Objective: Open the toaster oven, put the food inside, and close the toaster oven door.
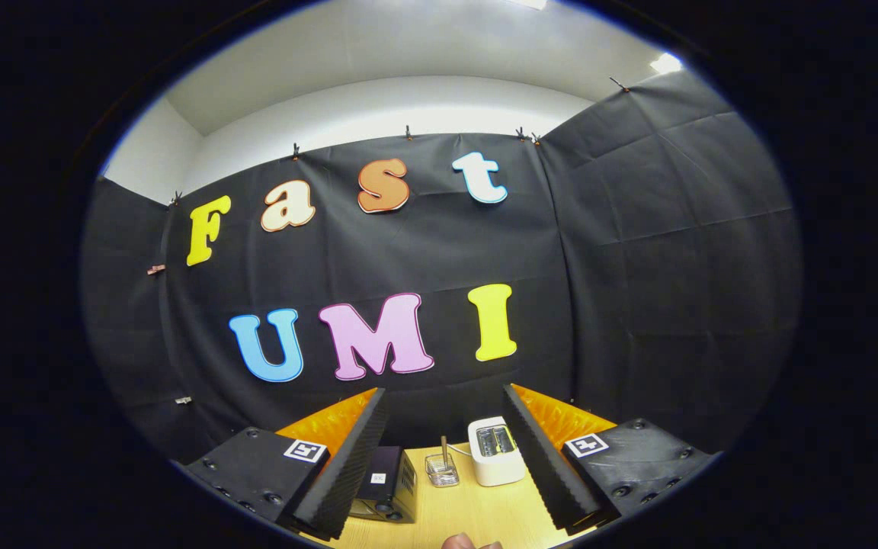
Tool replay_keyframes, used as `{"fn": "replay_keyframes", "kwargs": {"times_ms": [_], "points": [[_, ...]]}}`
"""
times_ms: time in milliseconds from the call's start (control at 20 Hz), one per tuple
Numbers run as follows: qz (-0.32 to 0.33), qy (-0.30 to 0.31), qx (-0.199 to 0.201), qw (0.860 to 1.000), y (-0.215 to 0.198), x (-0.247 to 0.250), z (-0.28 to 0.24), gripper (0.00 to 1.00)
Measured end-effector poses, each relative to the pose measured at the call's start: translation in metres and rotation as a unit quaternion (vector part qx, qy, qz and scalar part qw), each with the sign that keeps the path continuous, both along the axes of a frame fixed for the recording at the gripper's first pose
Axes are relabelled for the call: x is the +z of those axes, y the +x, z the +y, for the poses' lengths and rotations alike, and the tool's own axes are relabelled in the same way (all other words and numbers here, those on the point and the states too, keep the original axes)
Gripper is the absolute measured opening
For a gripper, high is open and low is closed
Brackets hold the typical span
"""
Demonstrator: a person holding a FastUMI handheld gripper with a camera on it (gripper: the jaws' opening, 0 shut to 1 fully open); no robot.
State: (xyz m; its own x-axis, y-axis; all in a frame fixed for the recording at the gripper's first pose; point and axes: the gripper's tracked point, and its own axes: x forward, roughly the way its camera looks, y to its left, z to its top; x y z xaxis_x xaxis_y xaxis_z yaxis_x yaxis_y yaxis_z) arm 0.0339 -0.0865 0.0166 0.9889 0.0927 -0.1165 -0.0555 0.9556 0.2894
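Note:
My gripper (447,526) is held high above a light wooden table (477,511), its fingers wide apart with nothing between them. Seen between the fingers, close by the left finger, sits a dark toaster oven (388,484) viewed from above; its door side is not clear from here. A small rounded bit of something brownish (469,543), possibly the food, peeks in below the fingers, too cut off to tell.
A white pop-up toaster (495,450) stands by the right finger at the back of the table. A small clear container (442,469) with a stick in it sits between the toaster and the oven. Black cloth walls close the booth behind.

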Motion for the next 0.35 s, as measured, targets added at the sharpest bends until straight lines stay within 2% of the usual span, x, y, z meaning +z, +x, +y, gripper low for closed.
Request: {"fn": "replay_keyframes", "kwargs": {"times_ms": [350], "points": [[-0.007,-0.002,-0.001,1.0,-0.0012,0.0061,-0.0032,0.97]]}}
